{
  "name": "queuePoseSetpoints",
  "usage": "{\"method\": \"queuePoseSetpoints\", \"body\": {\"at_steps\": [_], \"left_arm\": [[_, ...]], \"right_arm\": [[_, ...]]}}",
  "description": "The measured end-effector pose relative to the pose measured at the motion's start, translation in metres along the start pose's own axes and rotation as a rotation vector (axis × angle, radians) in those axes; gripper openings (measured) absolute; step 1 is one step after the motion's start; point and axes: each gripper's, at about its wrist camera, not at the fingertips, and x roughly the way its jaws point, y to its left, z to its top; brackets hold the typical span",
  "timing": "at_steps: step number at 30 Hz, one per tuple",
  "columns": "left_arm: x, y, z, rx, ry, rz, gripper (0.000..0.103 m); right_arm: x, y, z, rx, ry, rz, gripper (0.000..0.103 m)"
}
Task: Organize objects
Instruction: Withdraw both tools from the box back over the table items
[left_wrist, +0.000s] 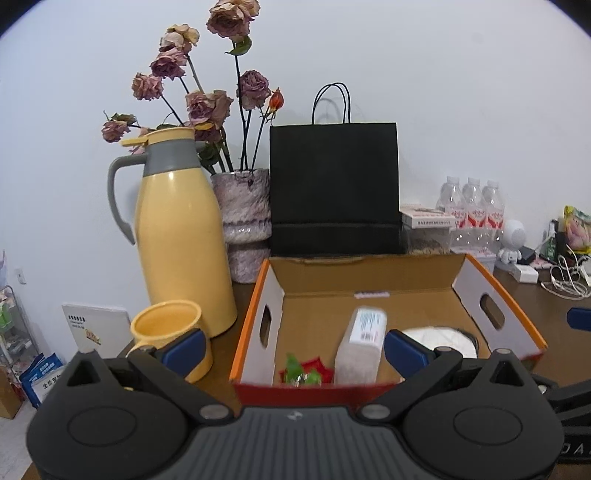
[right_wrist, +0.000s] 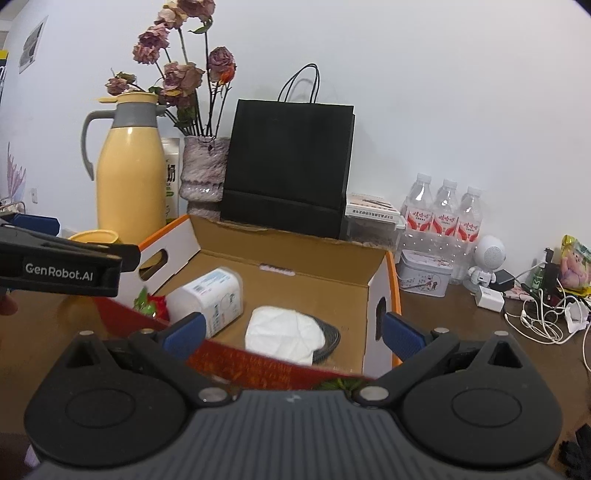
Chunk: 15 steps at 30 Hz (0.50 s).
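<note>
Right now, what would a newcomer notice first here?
Probably the open cardboard box at the center, holding a tissue pack and a white cloth. Behind it stand a black paper bag and, to the left, a yellow thermos jug beside dried roses in a vase.

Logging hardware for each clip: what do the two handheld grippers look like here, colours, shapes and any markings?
Both match. The left gripper and right gripper each have a ribbed grey centre plate, two rounded matte black lobes with circular insets and silver pivot pins, and black linkage arms ending in blue fingertips. In the right wrist view, the left gripper's black side reads "GenRobot.AI" in white. No cables or sleeves are visible.
</note>
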Motion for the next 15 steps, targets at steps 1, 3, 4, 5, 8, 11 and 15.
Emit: {"method": "queuePoseSetpoints", "body": {"at_steps": [1, 3, 4, 5, 8, 11, 15], "left_arm": [[-0.004, 0.001, -0.003, 0.003, 0.001, -0.002, 0.103], [-0.013, 0.002, -0.011, 0.013, 0.003, -0.007, 0.103], [-0.017, 0.002, -0.015, 0.018, 0.005, -0.011, 0.103], [-0.022, 0.002, -0.019, 0.024, 0.008, -0.015, 0.103], [-0.032, 0.003, -0.031, 0.032, 0.025, -0.021, 0.103], [-0.041, 0.006, -0.043, 0.022, 0.056, -0.038, 0.103], [-0.050, 0.007, -0.058, 0.024, 0.094, -0.047, 0.103]], "right_arm": [[-0.004, 0.001, -0.002, 0.000, 0.001, 0.001, 0.103], [-0.012, 0.003, -0.008, 0.000, 0.007, 0.006, 0.103], [-0.015, 0.004, -0.011, 0.001, 0.010, 0.007, 0.103], [-0.019, 0.005, -0.015, 0.001, 0.015, 0.009, 0.103], [-0.029, 0.009, -0.025, -0.002, 0.026, 0.017, 0.103], [-0.038, 0.013, -0.037, -0.002, 0.045, 0.034, 0.103], [-0.050, 0.019, -0.048, -0.009, 0.062, 0.046, 0.103]]}}
